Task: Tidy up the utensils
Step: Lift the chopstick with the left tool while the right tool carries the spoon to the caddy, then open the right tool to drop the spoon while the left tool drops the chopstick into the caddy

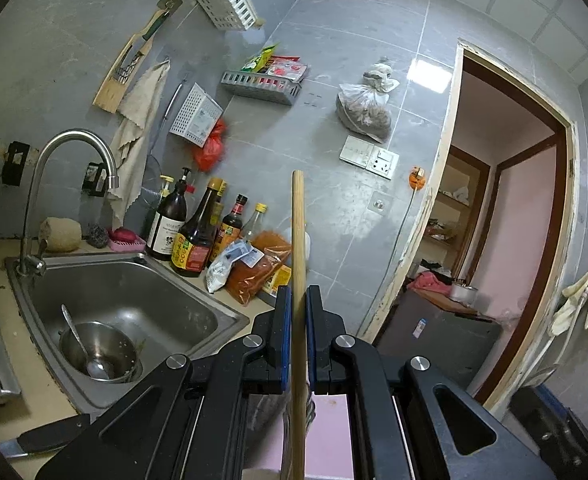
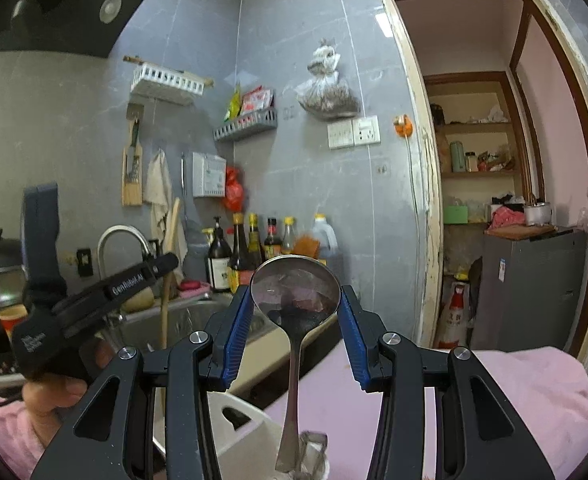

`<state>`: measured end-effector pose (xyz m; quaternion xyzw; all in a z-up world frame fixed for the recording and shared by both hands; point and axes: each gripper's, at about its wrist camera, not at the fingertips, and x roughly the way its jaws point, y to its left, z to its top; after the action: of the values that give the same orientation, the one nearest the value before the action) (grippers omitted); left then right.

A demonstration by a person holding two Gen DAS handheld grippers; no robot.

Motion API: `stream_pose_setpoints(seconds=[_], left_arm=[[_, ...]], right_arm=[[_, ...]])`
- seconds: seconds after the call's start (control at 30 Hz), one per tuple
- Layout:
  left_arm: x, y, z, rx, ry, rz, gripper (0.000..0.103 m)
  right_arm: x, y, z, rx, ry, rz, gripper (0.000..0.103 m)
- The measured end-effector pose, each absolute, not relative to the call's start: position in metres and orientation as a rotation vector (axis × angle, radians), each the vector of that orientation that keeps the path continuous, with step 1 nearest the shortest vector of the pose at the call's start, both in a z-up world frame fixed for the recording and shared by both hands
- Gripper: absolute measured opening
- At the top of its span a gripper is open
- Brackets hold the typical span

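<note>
We see the left gripper [image 1: 298,320] with its jaws pinching a wooden handle [image 1: 298,236] that stands upright between the pads, its top against the grey tiled wall [image 1: 374,60] — the sink [image 1: 134,304] with a steel bowl [image 1: 94,352] and a ladle [image 1: 82,344] lies below to the left. The right gripper [image 2: 296,316] holds a large metal spoon [image 2: 295,292], its jaws pressed on the two edges of the bowl and its handle hanging down toward a white holder [image 2: 238,420] — pink cloth [image 2: 514,392] lies beneath. The left hand [image 2: 50,392] grips its tool beside the desk [image 1: 26,360].
</note>
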<state>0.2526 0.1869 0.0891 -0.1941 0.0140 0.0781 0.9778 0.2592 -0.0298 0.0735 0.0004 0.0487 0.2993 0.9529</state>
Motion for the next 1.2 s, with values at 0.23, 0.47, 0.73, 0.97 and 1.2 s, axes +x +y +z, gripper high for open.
stream_pose_setpoints(seconds=[0.23, 0.47, 0.73, 0.97, 1.2], left_arm=[[0.248, 0.179, 0.074, -0.403, 0.069, 0.144, 0.005], [0.24, 0.172, 0.059, -0.387, 0.11, 0.137, 0.005], [0.232, 0.166, 0.051, -0.375, 0.167, 0.113, 0.005], [0.224, 0.166, 0.057, -0.401, 0.205, 0.053, 0.006], [0.211, 0.155, 0.07, -0.393, 0.204, 0.024, 0.028]], right_arm=[[0.262, -0.031, 0.058, -0.023, 0.146, 0.621, 0.041], [0.262, -0.027, 0.049, -0.039, 0.191, 0.641, 0.042], [0.26, -0.025, 0.043, -0.044, 0.214, 0.65, 0.042], [0.253, -0.031, 0.05, -0.038, 0.198, 0.645, 0.043], [0.244, -0.054, 0.063, -0.02, 0.166, 0.597, 0.051]])
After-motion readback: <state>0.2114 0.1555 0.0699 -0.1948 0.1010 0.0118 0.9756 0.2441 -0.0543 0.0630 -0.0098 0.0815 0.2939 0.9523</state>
